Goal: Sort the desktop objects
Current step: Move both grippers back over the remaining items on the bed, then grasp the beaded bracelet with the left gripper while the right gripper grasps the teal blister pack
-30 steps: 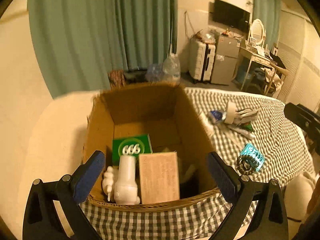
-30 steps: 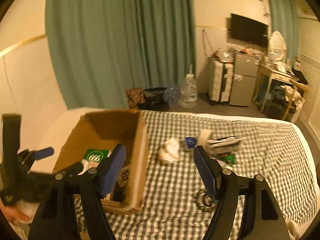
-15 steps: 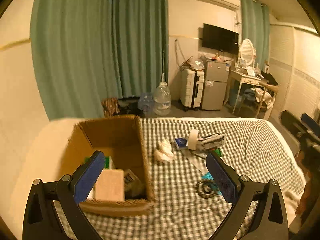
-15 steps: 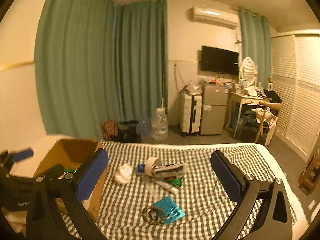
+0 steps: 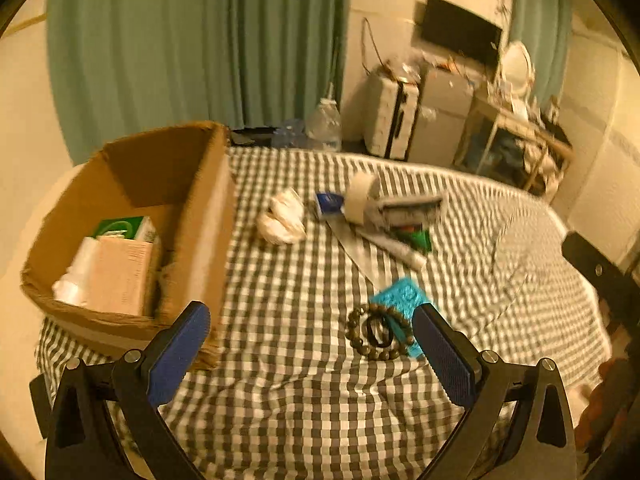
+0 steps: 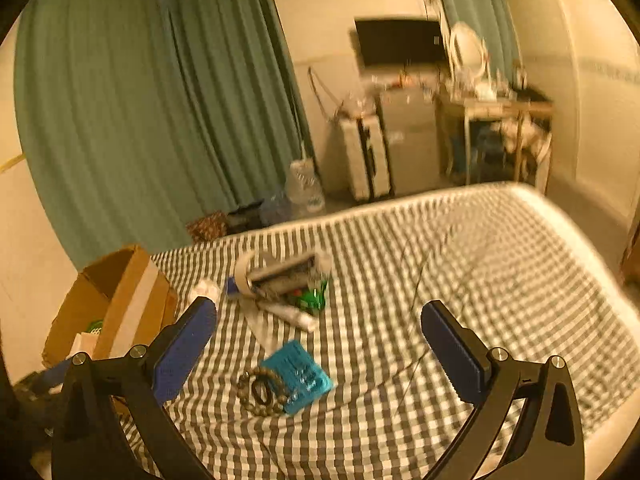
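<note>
A cardboard box (image 5: pixel 200 216) stands at the left of the checked cloth and holds a green packet (image 5: pixel 120 227), a pink box (image 5: pixel 120 276) and a white bottle (image 5: pixel 74 276). A bead bracelet (image 5: pixel 378 334) lies on a turquoise card (image 5: pixel 404 304) just beyond my open, empty left gripper (image 5: pixel 310 354). Further back lie a white crumpled wad (image 5: pixel 282 218), a tape roll (image 5: pixel 358 198) and a tube (image 5: pixel 394 246). My right gripper (image 6: pixel 320 348) is open and empty above the bracelet (image 6: pixel 260 392) and card (image 6: pixel 302 376); the box (image 6: pixel 120 300) is at its left.
The checked cloth (image 5: pixel 300 400) covers a bed whose far edge curves at the right (image 6: pixel 580 248). Beyond it are green curtains (image 5: pixel 200 40), a water jug (image 5: pixel 326 124), a suitcase (image 5: pixel 390 120) and a desk (image 5: pixel 516 136). The right gripper's body shows at the left view's right edge (image 5: pixel 600 276).
My left gripper moved away from over the box, rightward, and now faces the bracelet. My right gripper swung right and dipped towards the card. Both stayed open.
</note>
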Motion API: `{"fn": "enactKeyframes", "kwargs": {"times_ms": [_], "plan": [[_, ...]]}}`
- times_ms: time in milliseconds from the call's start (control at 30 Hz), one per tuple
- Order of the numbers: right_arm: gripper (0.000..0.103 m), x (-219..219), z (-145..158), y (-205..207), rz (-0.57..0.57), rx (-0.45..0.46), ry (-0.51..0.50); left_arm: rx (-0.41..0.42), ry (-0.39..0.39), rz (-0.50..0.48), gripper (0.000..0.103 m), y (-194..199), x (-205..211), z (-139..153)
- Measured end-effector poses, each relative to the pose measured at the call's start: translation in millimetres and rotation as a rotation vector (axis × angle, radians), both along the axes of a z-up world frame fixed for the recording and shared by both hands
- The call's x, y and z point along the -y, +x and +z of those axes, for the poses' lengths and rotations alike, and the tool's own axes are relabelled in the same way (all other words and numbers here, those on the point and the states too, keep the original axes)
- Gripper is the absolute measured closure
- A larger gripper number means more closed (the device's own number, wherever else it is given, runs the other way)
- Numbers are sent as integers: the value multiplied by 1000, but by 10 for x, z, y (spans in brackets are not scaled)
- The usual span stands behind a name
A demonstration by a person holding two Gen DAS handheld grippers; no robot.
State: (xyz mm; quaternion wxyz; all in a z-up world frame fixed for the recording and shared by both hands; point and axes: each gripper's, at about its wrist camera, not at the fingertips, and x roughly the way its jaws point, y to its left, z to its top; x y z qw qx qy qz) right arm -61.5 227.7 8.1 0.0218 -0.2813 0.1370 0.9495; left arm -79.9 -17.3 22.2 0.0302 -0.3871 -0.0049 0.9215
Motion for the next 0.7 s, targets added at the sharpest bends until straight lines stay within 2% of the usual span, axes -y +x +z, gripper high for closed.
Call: {"fn": "enactKeyframes", "kwargs": {"times_ms": [200,300,400,500,567,600,633,700], "plan": [[0,-198,-424,-270,-20,92,0,92,-92,-110,0,-209,-469,-582],[0,-289,-538,-365,-21,107,-38,146,-148,-119,0,-310,-611,-834],[0,-378,-632,-428,-30,129,-73,209,-109,-111,0,-417,-690,-1034],[0,-441,-739,-535,-13,163,-120,216,-74,-128,0,-494,-782,-1131],[0,-469,-775,-564,1,174,-148,251,-109,-137,10,-593,-847,-1253],[0,-472,-781,-577,3,180,-151,279,-113,-145,11,-633,-854,-1306],[0,-473,-788,-586,5,185,-151,297,-73,-144,11,-654,-807,-1344],[0,-475,-809,-605,13,198,-159,314,19,-136,18,-646,-696,-1354]]}}
